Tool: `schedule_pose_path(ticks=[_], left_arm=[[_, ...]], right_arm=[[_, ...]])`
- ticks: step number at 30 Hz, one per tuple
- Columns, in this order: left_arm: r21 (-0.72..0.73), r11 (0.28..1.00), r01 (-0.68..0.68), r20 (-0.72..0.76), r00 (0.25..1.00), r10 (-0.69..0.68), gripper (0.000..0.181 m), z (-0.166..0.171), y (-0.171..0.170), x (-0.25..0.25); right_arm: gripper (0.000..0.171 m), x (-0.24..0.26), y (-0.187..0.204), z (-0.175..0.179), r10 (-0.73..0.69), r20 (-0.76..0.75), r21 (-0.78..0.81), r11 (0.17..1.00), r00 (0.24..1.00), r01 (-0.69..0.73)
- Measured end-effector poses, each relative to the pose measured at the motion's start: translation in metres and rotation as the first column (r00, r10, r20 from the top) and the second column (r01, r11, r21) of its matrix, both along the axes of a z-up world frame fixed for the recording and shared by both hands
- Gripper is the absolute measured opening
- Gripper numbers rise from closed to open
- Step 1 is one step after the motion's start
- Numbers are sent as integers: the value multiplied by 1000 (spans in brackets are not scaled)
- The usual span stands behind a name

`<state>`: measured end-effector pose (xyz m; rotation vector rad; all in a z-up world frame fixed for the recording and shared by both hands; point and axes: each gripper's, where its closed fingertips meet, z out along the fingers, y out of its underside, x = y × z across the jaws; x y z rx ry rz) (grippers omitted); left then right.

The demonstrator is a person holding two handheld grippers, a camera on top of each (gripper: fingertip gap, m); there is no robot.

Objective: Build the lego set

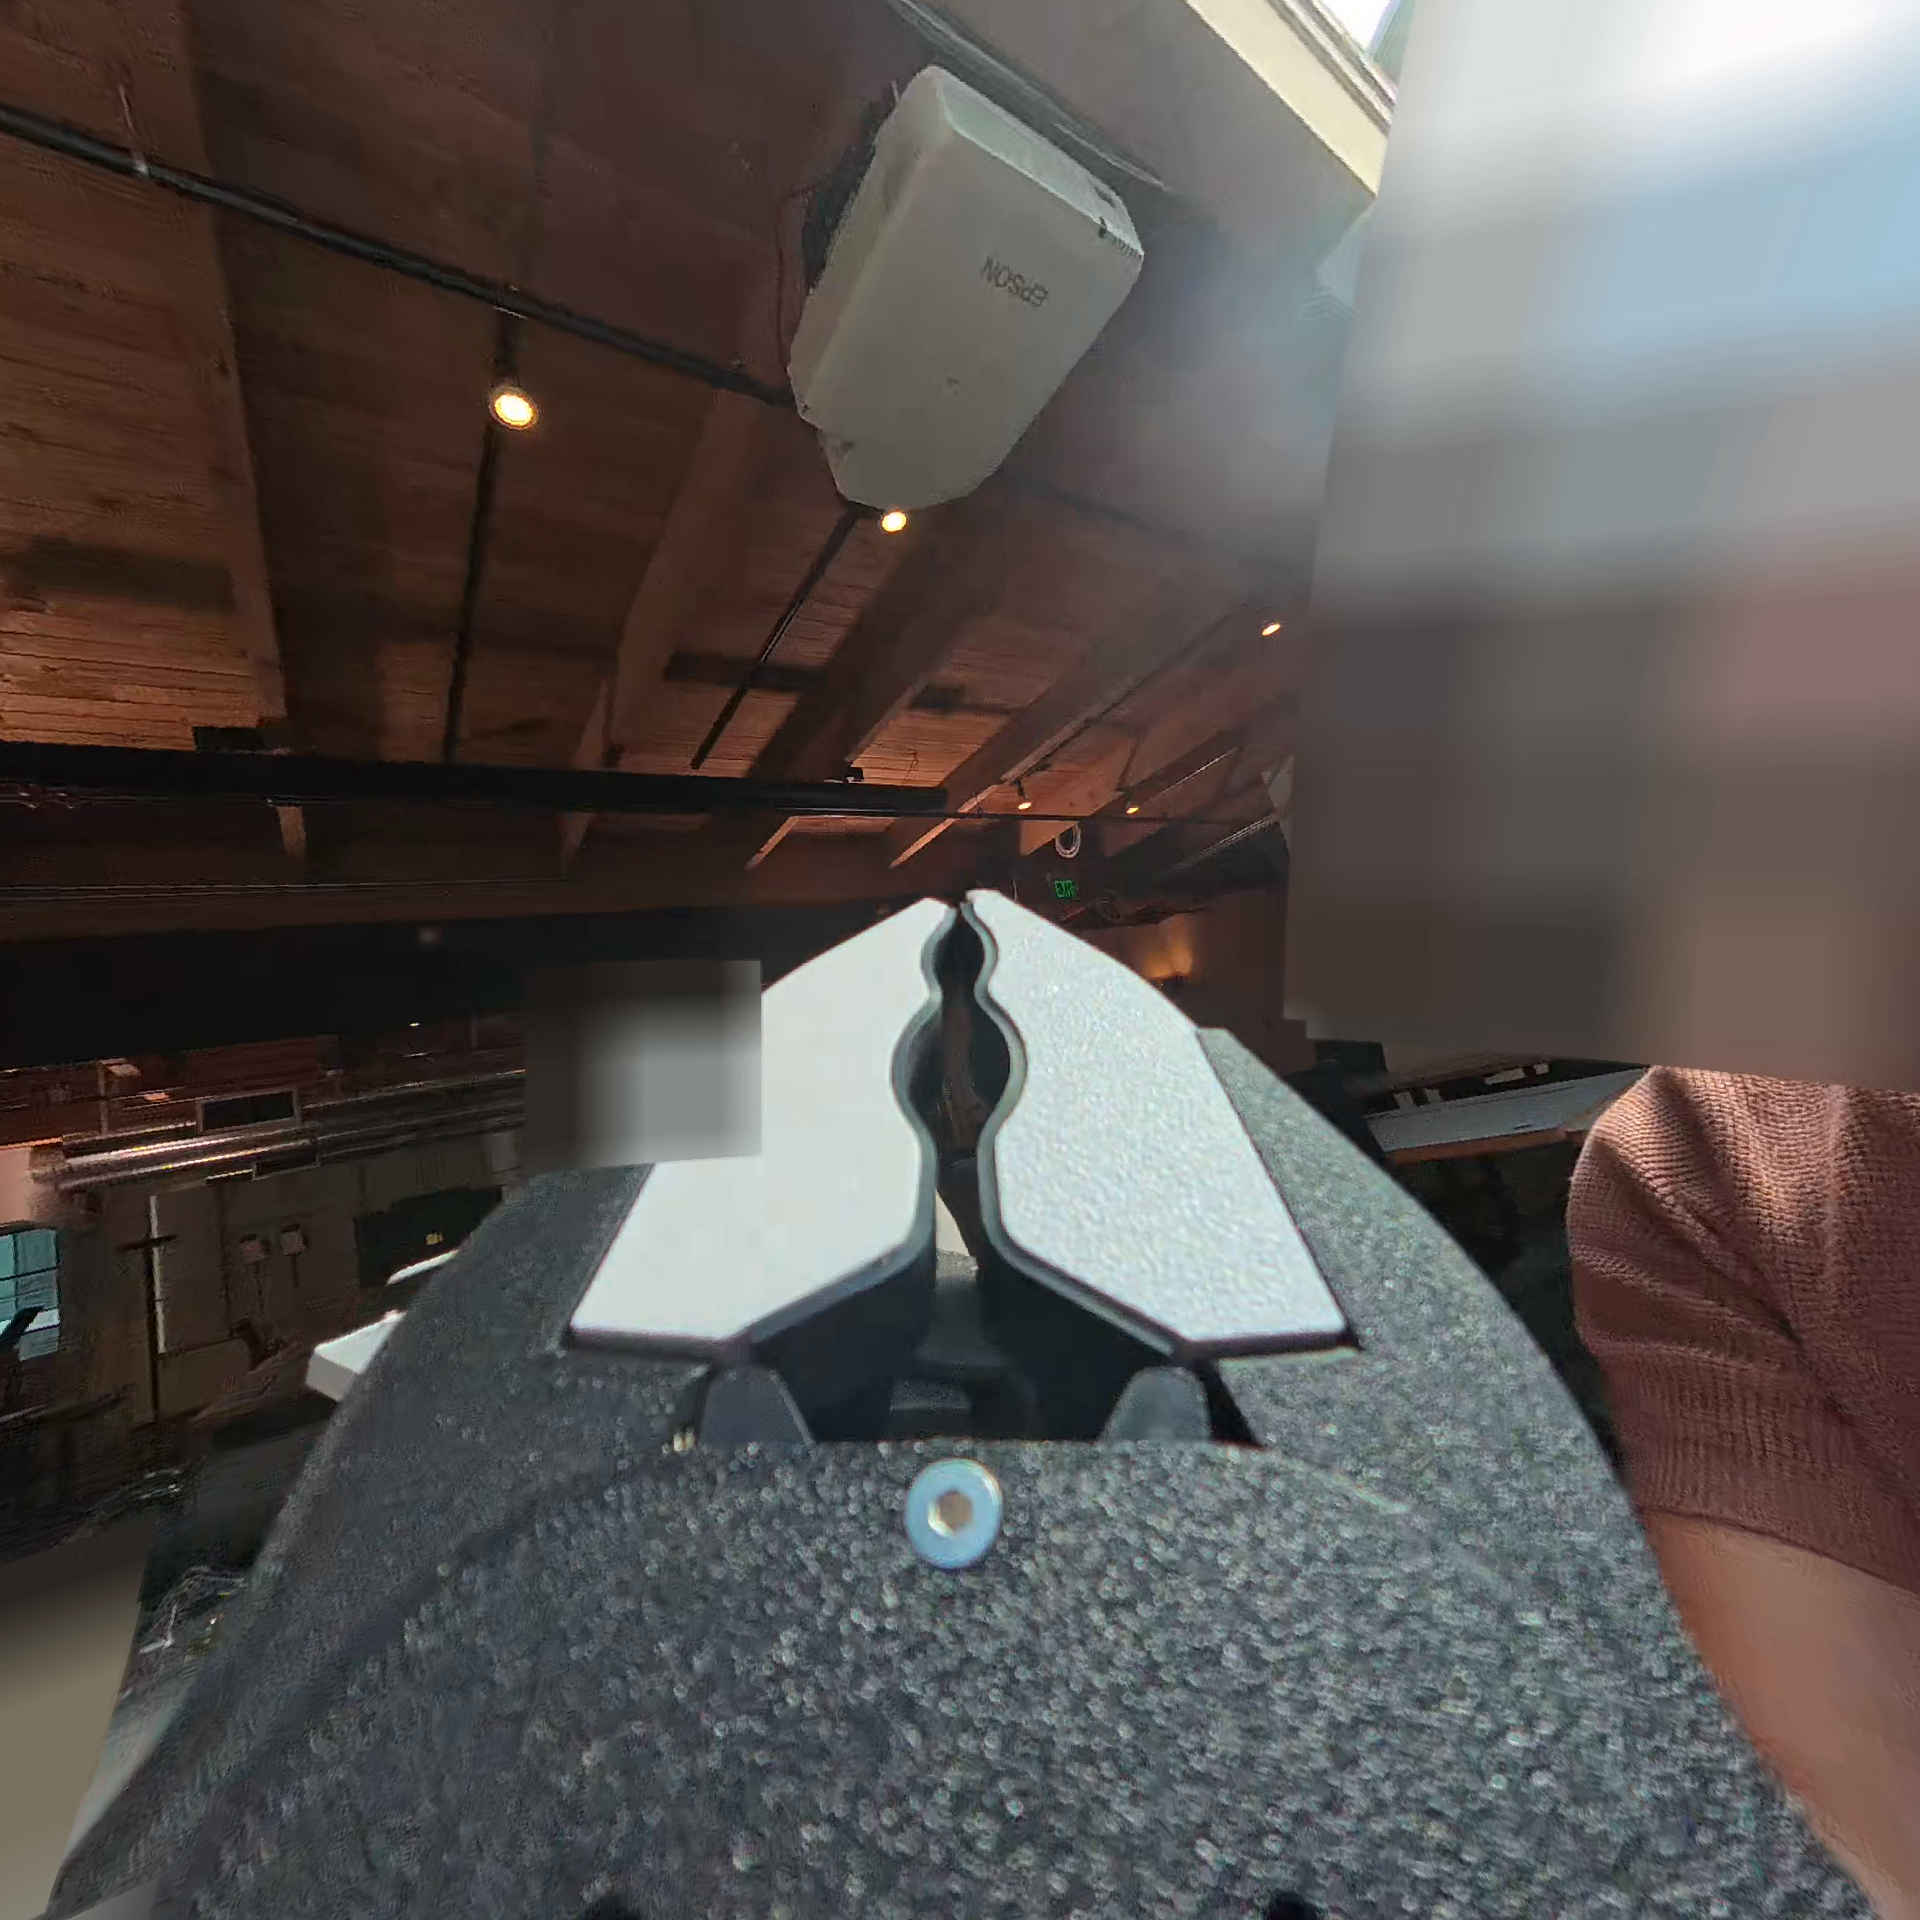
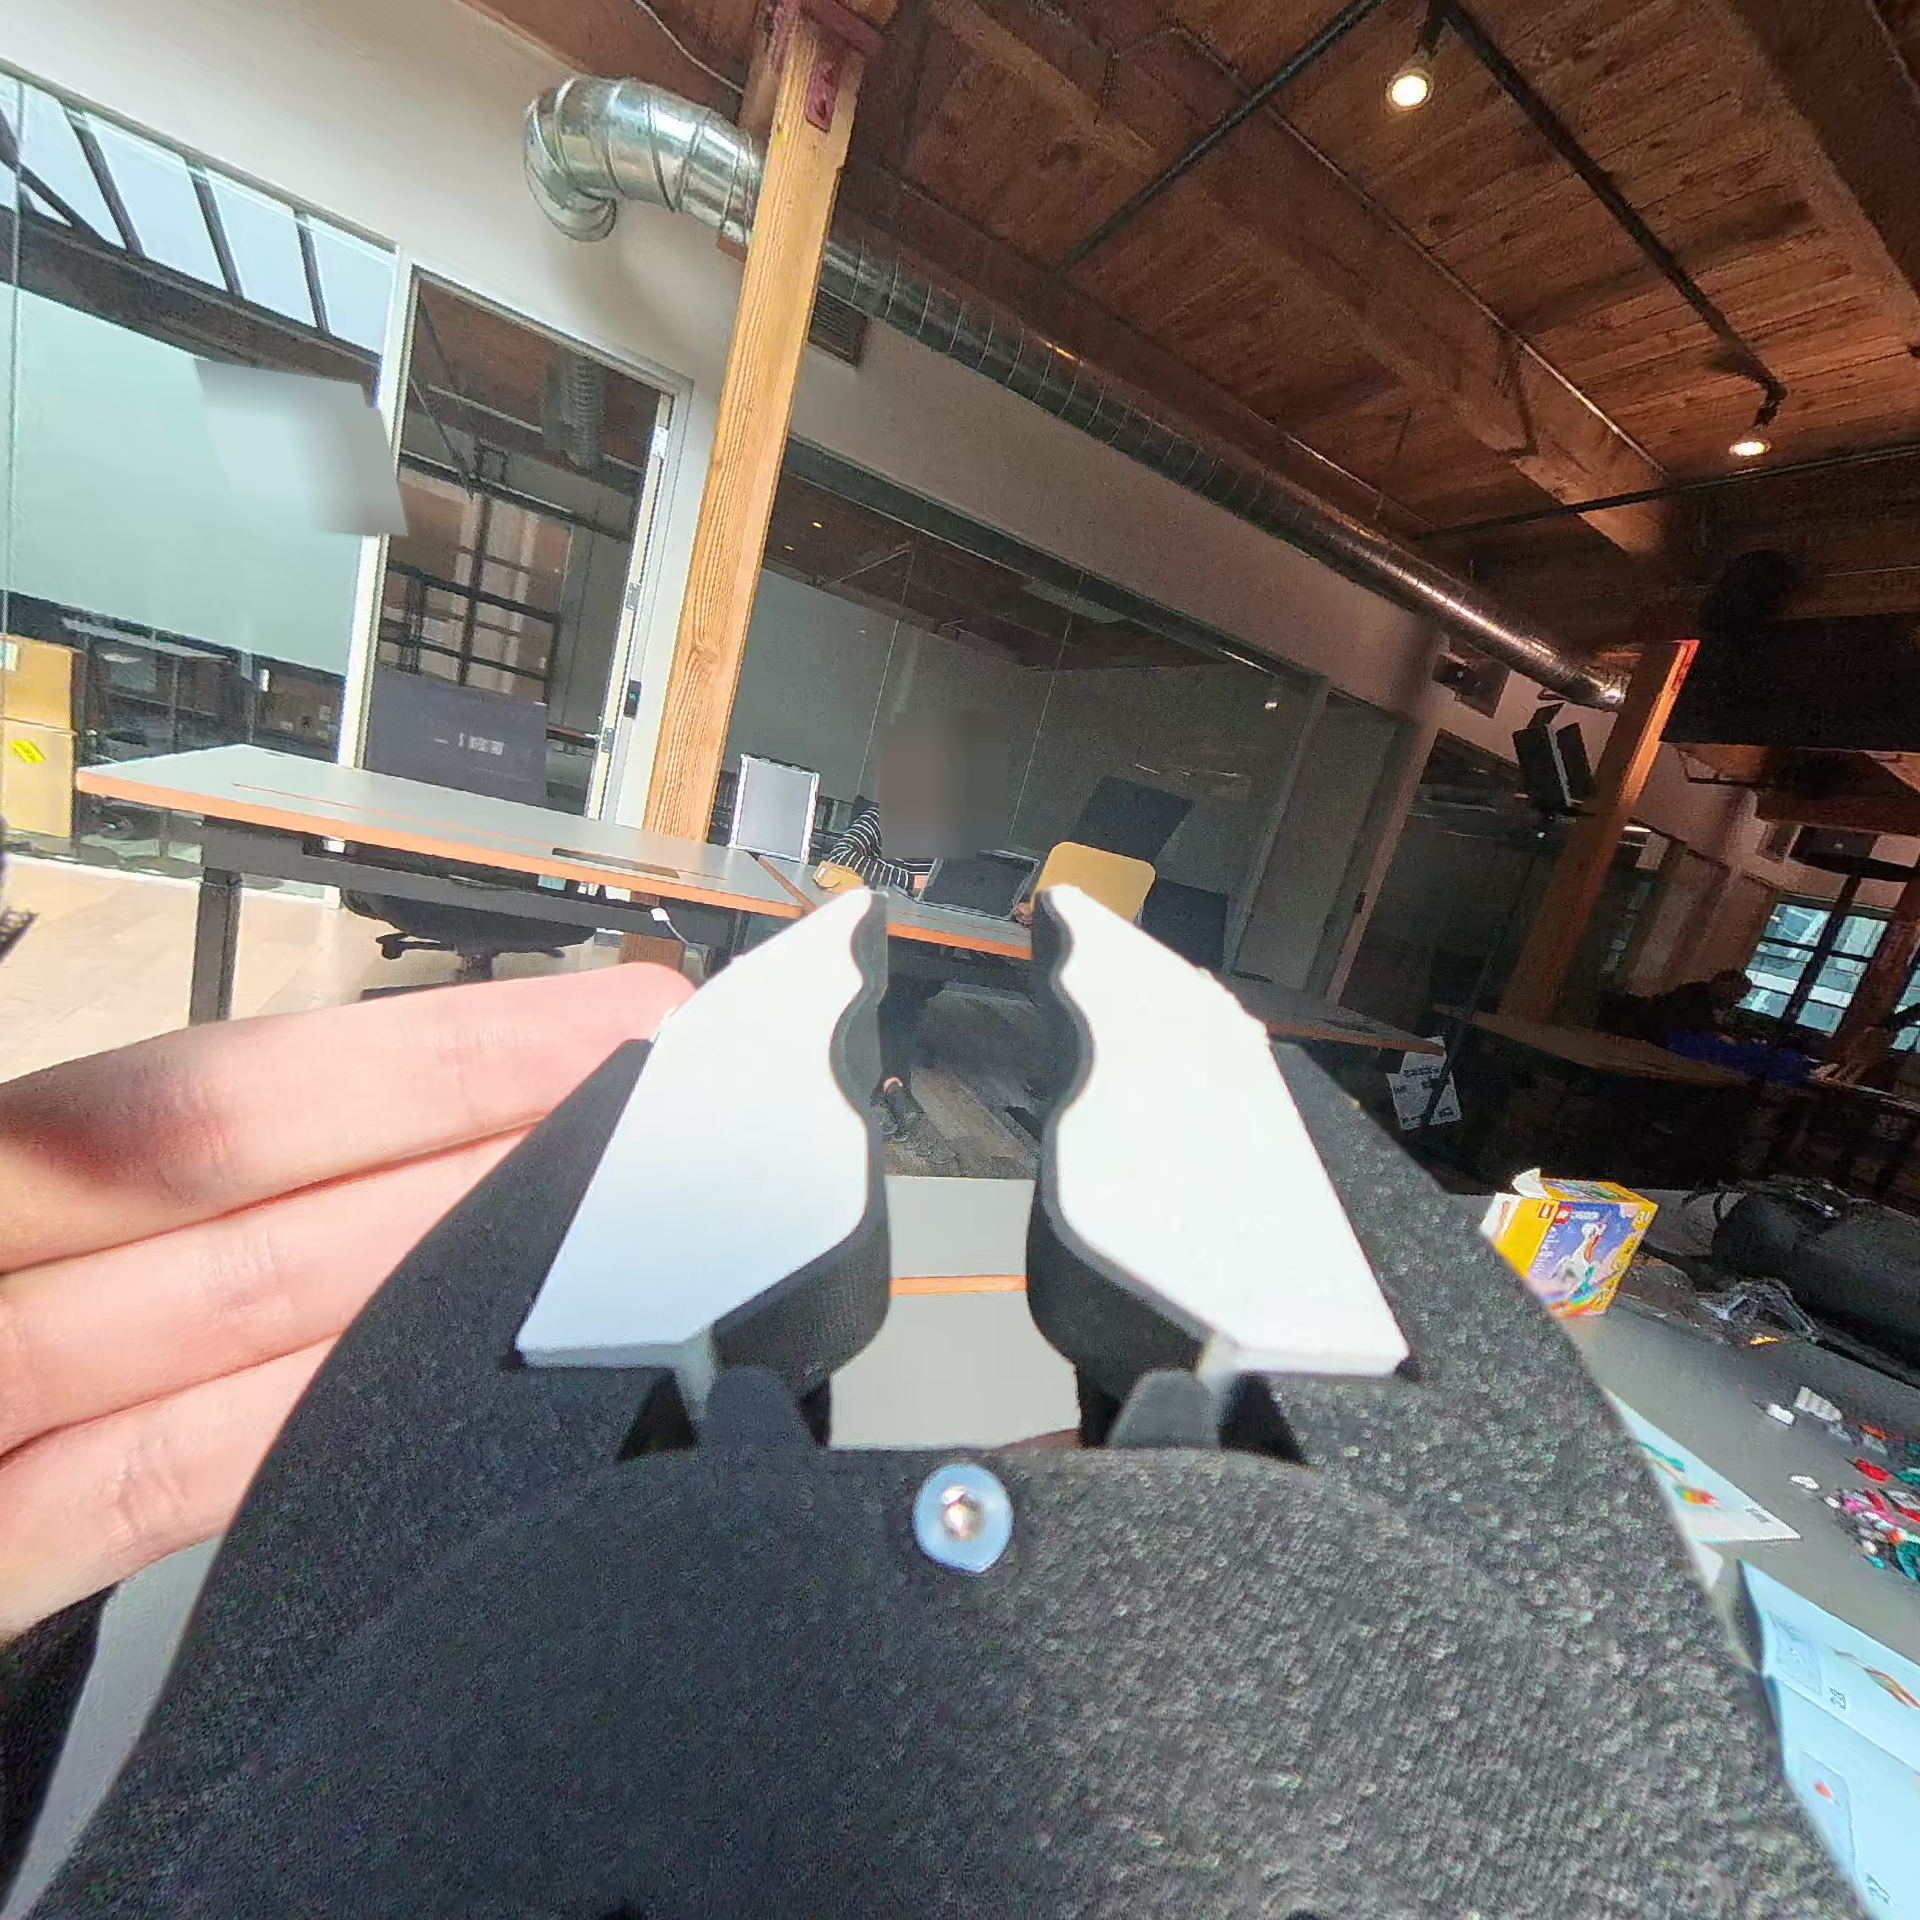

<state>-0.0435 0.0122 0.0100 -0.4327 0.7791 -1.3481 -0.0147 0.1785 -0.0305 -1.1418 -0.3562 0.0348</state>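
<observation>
My right fingers [image 2: 961,914] gape empty and my left fingers [image 1: 961,914] sit pinched shut on nothing, both aimed off the counter [image 2: 1704,1382], so I could blindly scatter the loose lego pieces [image 2: 1870,1496] beside the yellow box [image 2: 1569,1242].

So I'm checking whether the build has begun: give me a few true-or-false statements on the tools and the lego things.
1. The left tool is shut with nothing between its tips. True.
2. The right tool grips a brick. False: it is open and holds nothing.
3. The yellow lego box lies on the table, right of the right tool. True.
4. The loose lego pieces sit between the right tool's fingers. False: they lie on the table at the far right.
5. Both tools point down at the pieces. False: both aim up into the room.
</observation>
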Motion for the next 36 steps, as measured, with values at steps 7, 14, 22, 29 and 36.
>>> schedule_pose_path(ticks=[7, 14, 22, 29, 36], left_arm=[[3, 1000, -10, -173, 985, 10, 0, -6, -2, 22], [11, 1000, -4, -220, 975, 6, 0, -6, -6, 31], [82, 842, -533, -203, 819, 537, 4, -15, 5, 12], [141, 315, -939, -352, 250, 902, 6, -86, -14, -103], [401, 290, -869, -729, -111, 676, 15, -232, -25, -125]], right_arm=[[0, -11, -1, -7, 81, 84, -14, 997, 993, -80], [0, -9, -8, 4, 46, 225, 86, 994, 973, -67], [1, 47, -4, -31, 238, -75, -96, 965, 968, -245], [0, 19, -81, -115, 615, 142, -253, 780, 776, -572], [32, -45, -152, -231, 888, 127, -590, 425, 441, -686]])
